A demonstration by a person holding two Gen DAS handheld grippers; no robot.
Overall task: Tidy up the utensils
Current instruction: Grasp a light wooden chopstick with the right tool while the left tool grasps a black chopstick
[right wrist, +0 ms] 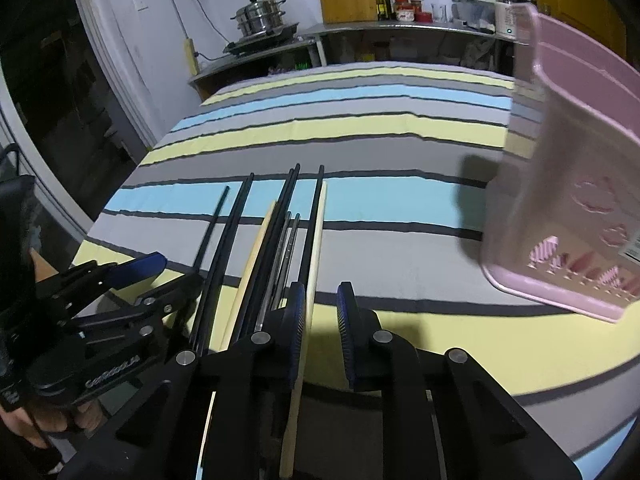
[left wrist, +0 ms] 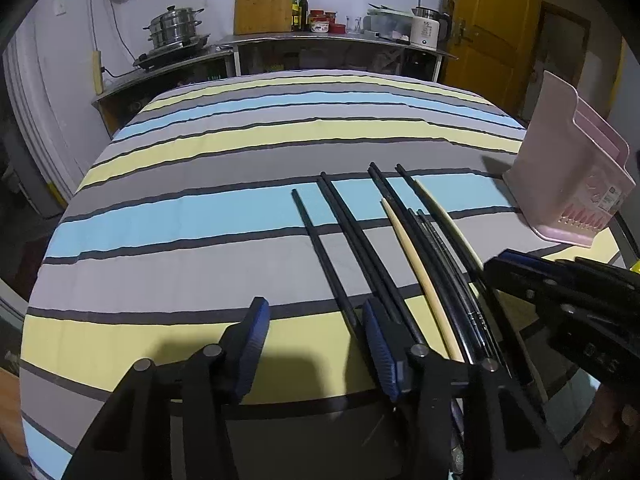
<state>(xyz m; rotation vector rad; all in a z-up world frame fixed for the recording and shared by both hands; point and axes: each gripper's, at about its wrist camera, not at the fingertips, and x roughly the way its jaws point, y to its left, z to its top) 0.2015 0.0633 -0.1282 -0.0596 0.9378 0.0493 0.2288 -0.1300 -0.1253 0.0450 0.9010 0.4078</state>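
Observation:
Several black chopsticks [left wrist: 360, 248], two pale wooden chopsticks [left wrist: 416, 276] and some thin metal ones [left wrist: 444, 252] lie side by side on the striped cloth. My left gripper [left wrist: 316, 344] is open, its right finger [left wrist: 380, 352] beside the leftmost black chopsticks. My right gripper [right wrist: 322, 328] is open with nothing between its pads, just right of the bundle [right wrist: 280, 240]; the rightmost pale chopstick [right wrist: 316, 248] runs by its left finger [right wrist: 298, 320]. A pink utensil holder [left wrist: 572, 176] stands at the right, also in the right wrist view [right wrist: 568, 184].
The striped cloth [left wrist: 200, 216] covers the table. Behind it a metal counter [left wrist: 320, 40] carries a steamer pot [left wrist: 176, 26], a wooden cutting board [left wrist: 264, 2], bottles, jars and a white kettle [left wrist: 426, 28]. A yellow door [left wrist: 492, 28] is at the back right.

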